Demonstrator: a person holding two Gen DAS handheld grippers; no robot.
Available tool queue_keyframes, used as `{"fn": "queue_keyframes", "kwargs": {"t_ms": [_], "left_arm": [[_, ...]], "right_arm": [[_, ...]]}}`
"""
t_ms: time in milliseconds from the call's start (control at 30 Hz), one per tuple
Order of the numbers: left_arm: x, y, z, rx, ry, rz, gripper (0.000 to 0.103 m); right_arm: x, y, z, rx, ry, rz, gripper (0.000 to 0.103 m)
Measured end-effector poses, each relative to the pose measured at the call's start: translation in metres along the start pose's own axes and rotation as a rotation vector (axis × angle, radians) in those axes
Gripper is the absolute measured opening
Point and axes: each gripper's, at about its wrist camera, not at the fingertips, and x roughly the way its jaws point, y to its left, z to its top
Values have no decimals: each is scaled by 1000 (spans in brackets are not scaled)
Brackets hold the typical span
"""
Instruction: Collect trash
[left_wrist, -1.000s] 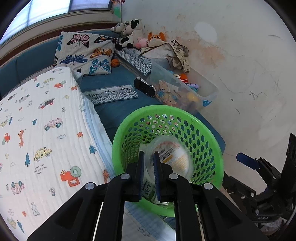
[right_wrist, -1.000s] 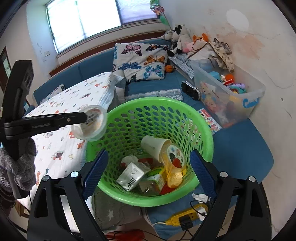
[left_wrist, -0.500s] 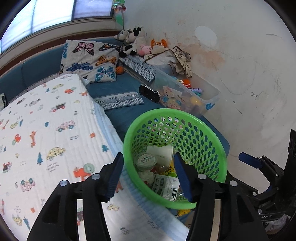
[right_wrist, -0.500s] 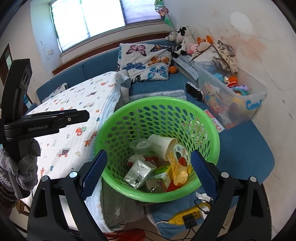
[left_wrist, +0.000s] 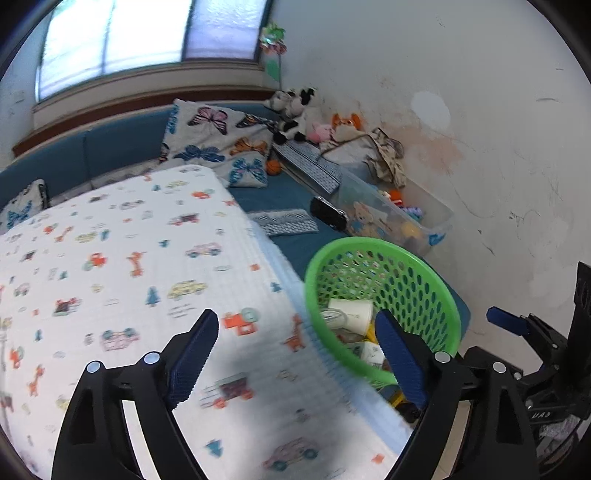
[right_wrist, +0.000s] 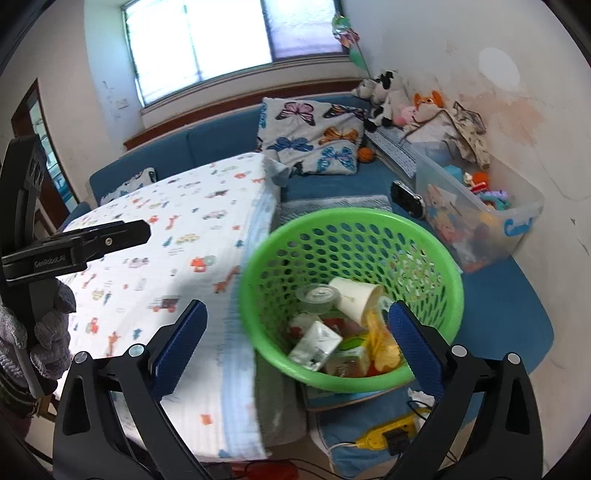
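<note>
Your left gripper (left_wrist: 295, 354) and right gripper (right_wrist: 295, 339) are both opening wide and hold nothing, the round green perforated plastic basket (right_wrist: 436, 258) of trash sits at 3 o'clock just beside the edge of the white car-print quilt (left_wrist: 110, 258), whose flat top lies bare.
</note>
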Motion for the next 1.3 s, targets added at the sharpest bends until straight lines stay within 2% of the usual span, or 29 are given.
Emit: {"fn": "queue_keyframes", "kwargs": {"t_ms": [100, 367, 667, 1033, 1300], "left_arm": [[-18, 13, -7, -10, -27, 40, 90], [-61, 40, -28, -38, -69, 123, 95], [-104, 72, -53, -101, -107, 236, 96], [-139, 99, -80, -141, -157, 346, 96], [-159, 104, -96, -120, -195, 463, 96]], "right_arm": [[-5, 14, -1, -16, -11, 15, 98], [-14, 49, -7, -39, -19, 56, 98], [-27, 87, -10, -70, -50, 92, 98], [-32, 118, -19, -97, -40, 107, 98], [-33, 136, -24, -110, -33, 118, 98]]}}
